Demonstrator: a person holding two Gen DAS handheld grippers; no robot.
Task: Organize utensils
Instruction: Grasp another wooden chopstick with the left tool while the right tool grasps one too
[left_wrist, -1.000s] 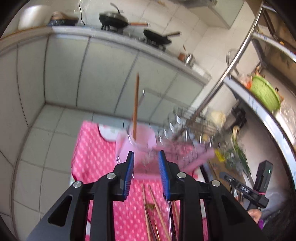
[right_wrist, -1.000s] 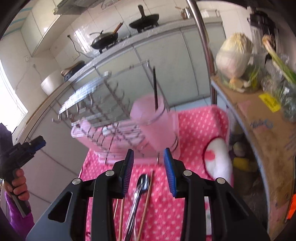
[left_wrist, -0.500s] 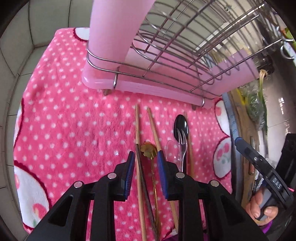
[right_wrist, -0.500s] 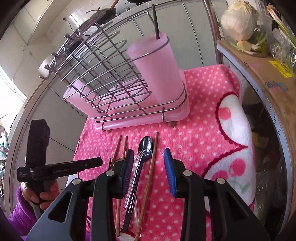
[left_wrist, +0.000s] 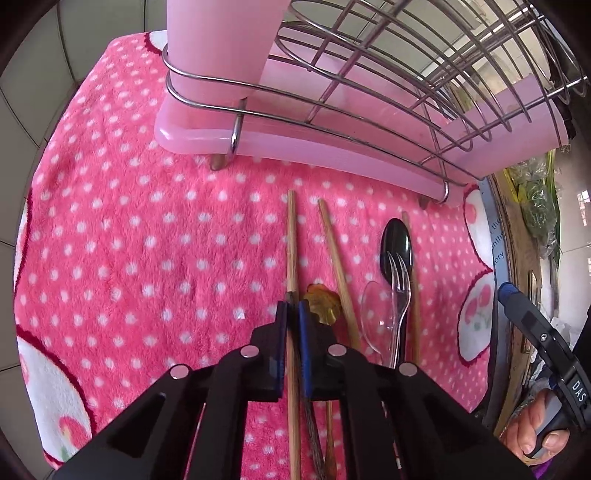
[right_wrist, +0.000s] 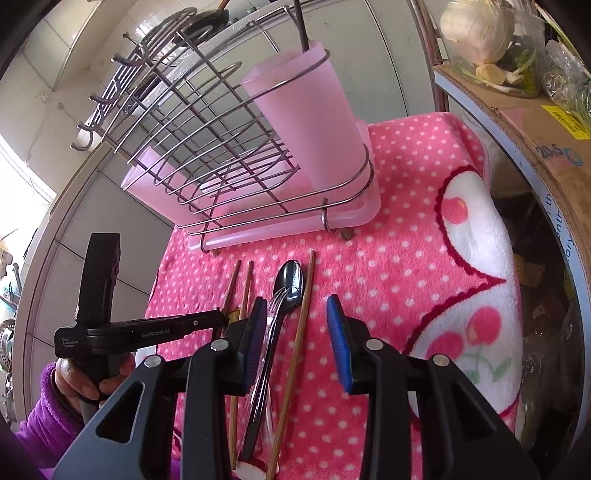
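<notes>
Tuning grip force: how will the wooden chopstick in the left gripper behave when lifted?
The wooden chopstick looks thin and straight, so probably stiff and light. The left gripper, whose jaws have just been closing, pinches it partway along, so the long free end may droop or pivot. Lying on the fleecy pink blanket, it seems unlikely to roll.

Pink polka-dot blanket (right_wrist: 413, 236) — centre of frame; cabbage (right_wrist: 476, 27) upper right, above a cardboard box (right_wrist: 535, 122); grey cabinets behind.
</notes>
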